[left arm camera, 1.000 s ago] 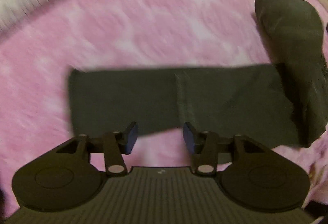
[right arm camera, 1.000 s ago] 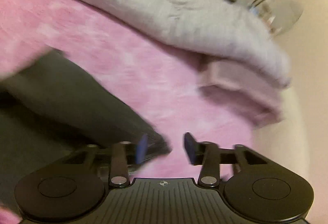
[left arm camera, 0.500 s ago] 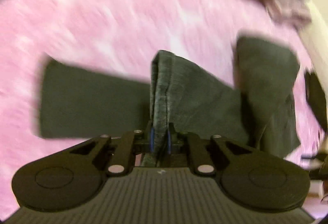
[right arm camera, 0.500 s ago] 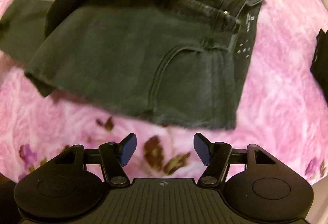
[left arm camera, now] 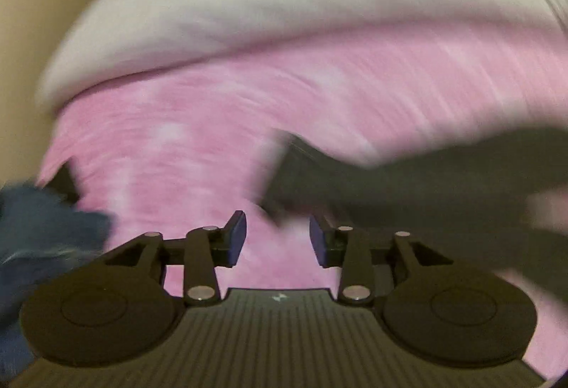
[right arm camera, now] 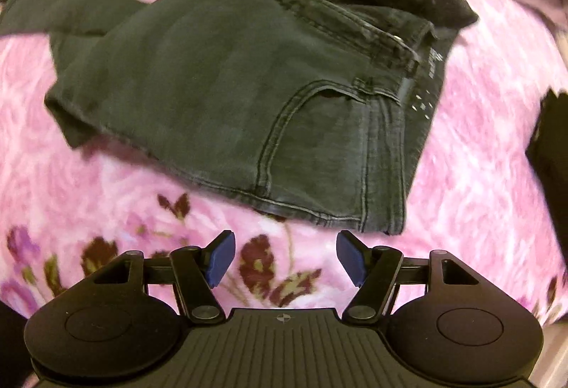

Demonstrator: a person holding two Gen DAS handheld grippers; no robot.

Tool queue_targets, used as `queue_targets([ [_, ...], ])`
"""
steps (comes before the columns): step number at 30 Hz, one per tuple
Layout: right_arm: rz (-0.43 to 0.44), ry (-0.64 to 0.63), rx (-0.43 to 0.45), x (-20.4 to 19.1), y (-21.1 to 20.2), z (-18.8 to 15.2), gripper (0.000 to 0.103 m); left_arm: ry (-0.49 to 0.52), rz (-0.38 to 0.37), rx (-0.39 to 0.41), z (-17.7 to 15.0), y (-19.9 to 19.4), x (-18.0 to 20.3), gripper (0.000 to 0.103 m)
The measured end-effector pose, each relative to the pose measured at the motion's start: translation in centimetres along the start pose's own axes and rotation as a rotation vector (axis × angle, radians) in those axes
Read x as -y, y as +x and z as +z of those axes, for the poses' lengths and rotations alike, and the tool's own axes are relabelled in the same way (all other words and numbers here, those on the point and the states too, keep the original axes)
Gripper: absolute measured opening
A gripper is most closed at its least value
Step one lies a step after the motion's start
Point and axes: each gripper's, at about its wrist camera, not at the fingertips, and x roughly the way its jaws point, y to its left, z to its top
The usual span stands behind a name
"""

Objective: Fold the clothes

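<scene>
Your left wrist view smears badly: the pink plush blanket (left arm camera: 198, 146) streaks with motion blur under dim, warm light. Your right view stays sharper on the dark grey denim jeans (right arm camera: 220, 96), though fisheye bending curves the edges.

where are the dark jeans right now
In the right wrist view the dark jeans lie partly folded on the pink floral blanket, filling the upper middle just beyond the open right tool, with their waistband toward the right.

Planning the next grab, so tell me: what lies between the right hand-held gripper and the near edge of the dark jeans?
Only bare pink floral blanket. The right wrist view shows nothing else between the open right hand-held gripper and the dark jeans.
</scene>
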Motion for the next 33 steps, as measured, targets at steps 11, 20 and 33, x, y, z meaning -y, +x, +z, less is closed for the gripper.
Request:
queue_targets([
  [11,-0.216,-0.481,0.075,-5.5,4.5,-0.4,0.068,1.064,-0.064,0.148,-10.2,6.2,18.2,0.07],
  [20,-0.146,-0.554,0.109,-4.1,5.7,1.3,0.025,1.057,-0.143,0.09,-6.0,7.0,16.3,0.005],
  [33,-0.25,-0.466,0.238,3.9,-6.5,0.3,0.008,0.704,-0.089,-0.012,-0.2,-3.3,7.7,0.004],
])
